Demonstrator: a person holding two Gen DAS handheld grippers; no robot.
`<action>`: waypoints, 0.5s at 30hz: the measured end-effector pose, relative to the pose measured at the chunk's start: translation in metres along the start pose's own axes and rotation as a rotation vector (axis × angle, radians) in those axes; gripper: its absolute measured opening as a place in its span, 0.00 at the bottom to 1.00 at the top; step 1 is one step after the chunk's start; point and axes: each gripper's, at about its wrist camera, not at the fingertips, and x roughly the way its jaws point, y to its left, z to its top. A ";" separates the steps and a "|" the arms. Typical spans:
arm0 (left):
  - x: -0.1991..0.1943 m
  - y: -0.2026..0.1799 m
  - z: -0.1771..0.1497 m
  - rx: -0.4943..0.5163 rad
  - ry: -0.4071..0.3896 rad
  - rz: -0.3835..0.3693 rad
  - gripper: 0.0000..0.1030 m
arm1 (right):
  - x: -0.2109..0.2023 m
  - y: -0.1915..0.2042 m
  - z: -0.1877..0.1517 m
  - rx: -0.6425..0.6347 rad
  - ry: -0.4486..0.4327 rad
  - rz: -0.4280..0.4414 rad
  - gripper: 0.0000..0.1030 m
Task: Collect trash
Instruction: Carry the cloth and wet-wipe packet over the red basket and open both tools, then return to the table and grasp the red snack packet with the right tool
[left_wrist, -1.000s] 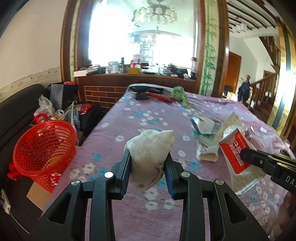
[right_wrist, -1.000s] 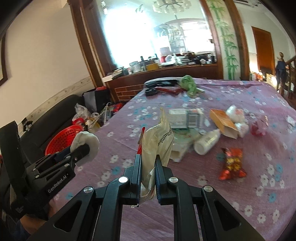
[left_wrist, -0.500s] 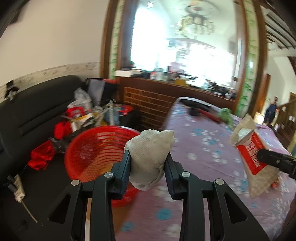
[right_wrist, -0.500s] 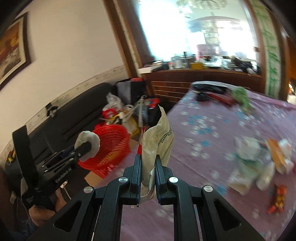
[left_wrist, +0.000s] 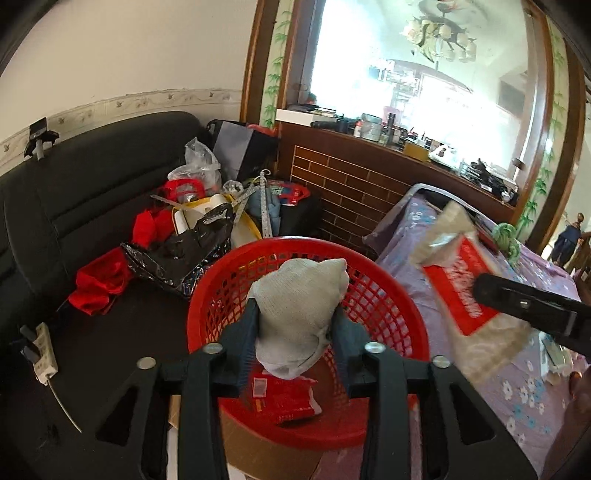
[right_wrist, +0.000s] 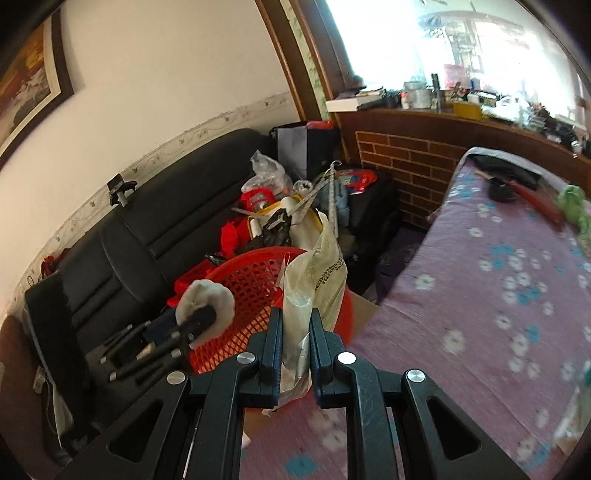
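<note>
The left gripper stands directly over the mouth of the red basket, and its jaws are opening; the grey cloth wad sits between them, its left side against the left pad, while a gap shows at the right pad. The wad's long axis runs upward along the fingers, so a release sends it straight down into the basket, where a red wrapper already lies on the bottom. The right gripper is all but closed on the lower end of a pale, flattened packaging bag that stands upright above the fingers. From the right wrist view, the basket lies ahead and to the left of this gripper, partly behind the bag; the bag has not yet cleared the rim. The left hand is therefore the nearer of the two to the drop point, and the judgement is that the wad goes in first, the bag second. Beyond the basket, a black sofa carries assorted clutter, and the table with its purple flowered cloth lies to the right. Compared with one second ago, both grippers have travelled from above the table to the basket, and the left jaws have widened from a firm clamp on the wad.
</note>
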 end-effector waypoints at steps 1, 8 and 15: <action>0.001 0.000 0.001 -0.008 0.000 -0.001 0.52 | 0.008 0.001 0.004 0.002 0.011 -0.001 0.15; -0.007 -0.002 -0.003 -0.012 -0.014 -0.002 0.64 | -0.003 -0.020 0.001 0.050 -0.003 -0.008 0.26; -0.031 -0.055 -0.029 0.082 -0.007 -0.107 0.67 | -0.071 -0.052 -0.043 0.088 -0.044 -0.030 0.35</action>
